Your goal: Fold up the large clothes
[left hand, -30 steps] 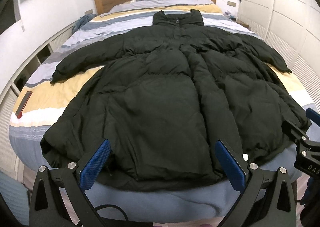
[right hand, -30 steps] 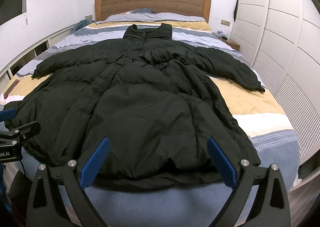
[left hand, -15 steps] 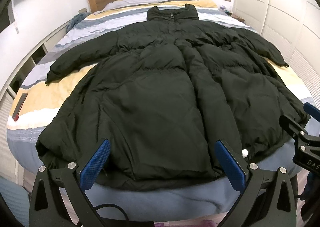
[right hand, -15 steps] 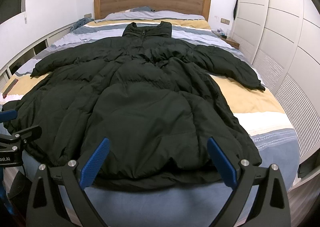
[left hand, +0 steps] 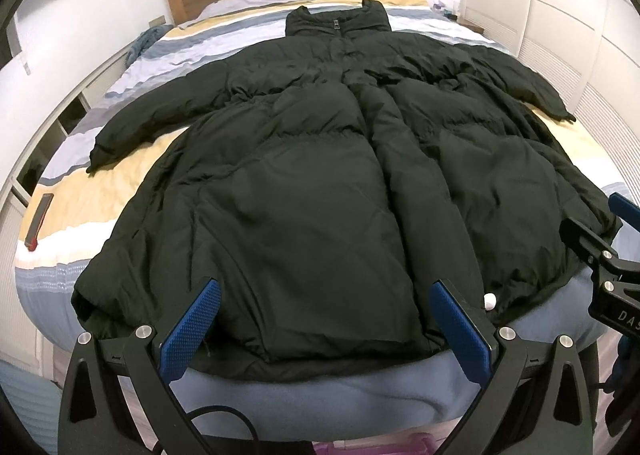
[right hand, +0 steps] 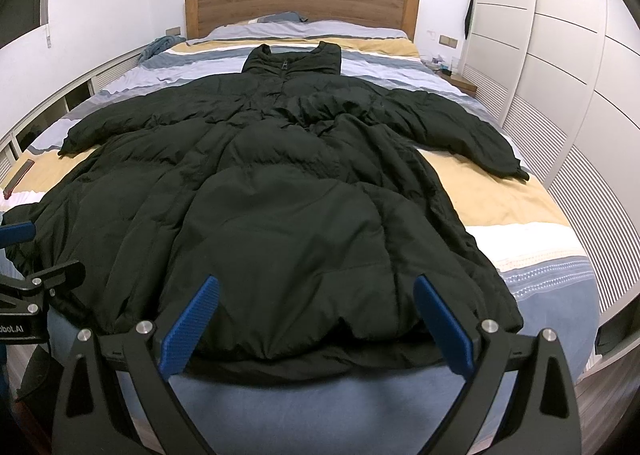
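1. Between the blue pads of the left gripper [left hand: 326,317], which stand wide apart and hold nothing, lies the near hem of the coat [left hand: 320,183]; the hem sits just beyond the fingertips, not yet touched.
2. Between the pads of the right gripper [right hand: 316,317] the picture is the same: spread wide, empty, with the hem's right half just ahead.
3. Beyond both pairs of fingers the coat lies face up and spread flat on the bed [right hand: 520,191], collar at the far end near the headboard [right hand: 300,7], zip line running straight away from the fingers.
4. Out to the far left of the fingers the left sleeve [left hand: 160,115] stretches sideways; out to the far right the right sleeve [right hand: 472,135] does likewise. Both want folding inward over the body before the hem goes up, I judge.
5. For a good first grip, each gripper should take a sleeve cuff or side edge, catching both layers of the padded cloth; a shallow pinch will likely slip off the puffy fill.
6. Beside the left fingers, well out near the bed's left edge, a phone [left hand: 38,221] lies on the sheet; sweep the sleeve clear of it.
7. Keep both hands level so the fold stays square.
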Tool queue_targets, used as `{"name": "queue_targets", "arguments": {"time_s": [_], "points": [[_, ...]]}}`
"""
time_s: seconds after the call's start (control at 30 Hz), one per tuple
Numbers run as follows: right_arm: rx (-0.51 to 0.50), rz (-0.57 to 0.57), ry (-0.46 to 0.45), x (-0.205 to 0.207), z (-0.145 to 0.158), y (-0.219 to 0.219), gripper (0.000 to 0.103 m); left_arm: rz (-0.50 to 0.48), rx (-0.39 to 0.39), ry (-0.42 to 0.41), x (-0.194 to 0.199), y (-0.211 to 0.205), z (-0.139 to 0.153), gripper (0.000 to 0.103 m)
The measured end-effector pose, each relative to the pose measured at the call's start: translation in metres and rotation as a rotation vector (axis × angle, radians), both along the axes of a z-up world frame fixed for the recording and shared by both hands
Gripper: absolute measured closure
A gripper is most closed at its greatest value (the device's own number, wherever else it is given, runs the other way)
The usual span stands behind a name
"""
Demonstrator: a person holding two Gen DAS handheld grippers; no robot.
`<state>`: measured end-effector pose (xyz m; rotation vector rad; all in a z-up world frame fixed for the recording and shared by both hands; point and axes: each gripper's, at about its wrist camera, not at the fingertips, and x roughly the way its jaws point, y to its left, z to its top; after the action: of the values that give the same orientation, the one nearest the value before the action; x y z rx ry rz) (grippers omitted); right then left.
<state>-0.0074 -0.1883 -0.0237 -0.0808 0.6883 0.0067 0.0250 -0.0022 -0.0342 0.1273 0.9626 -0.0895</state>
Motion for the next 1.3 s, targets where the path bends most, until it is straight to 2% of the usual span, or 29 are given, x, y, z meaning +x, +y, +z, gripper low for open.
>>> {"name": "queue_targets", "arguments": {"time_s": [0.47, 0.7, 0.87, 0.93, 1.07, 1.17, 1.3], "points": [[-0.012, -0.003, -0.001, 0.000, 0.004, -0.001, 0.004, -0.039, -0.049, 0.023, 0.001, 0.002, 0.004, 0.001], [-0.036, 0.002, 0.006, 0.000, 0.007, 0.006, 0.004, -0.048, -0.164, 0.085, 0.005, 0.013, -0.003, 0.001], [-0.062, 0.012, 0.011, 0.004, 0.012, 0.010, 0.004, -0.036, -0.215, 0.059, 0.014, 0.027, 0.011, 0.001], [-0.066, 0.010, 0.007, 0.008, 0.017, 0.009, 0.004, -0.005, -0.268, 0.038, 0.023, 0.043, 0.025, 0.001], [-0.078, 0.000, -0.026, 0.017, 0.039, 0.004, 0.004, 0.077, -0.348, -0.070, 0.049, 0.090, 0.062, 0.001], [-0.069, -0.016, -0.060, 0.028, 0.058, -0.005, 0.004, 0.135, -0.343, -0.139, 0.077, 0.131, 0.088, 0.001], [-0.078, -0.053, -0.097, 0.047, 0.077, -0.018, 0.004, 0.233, -0.349, -0.169, 0.124, 0.198, 0.106, 0.001]]}}
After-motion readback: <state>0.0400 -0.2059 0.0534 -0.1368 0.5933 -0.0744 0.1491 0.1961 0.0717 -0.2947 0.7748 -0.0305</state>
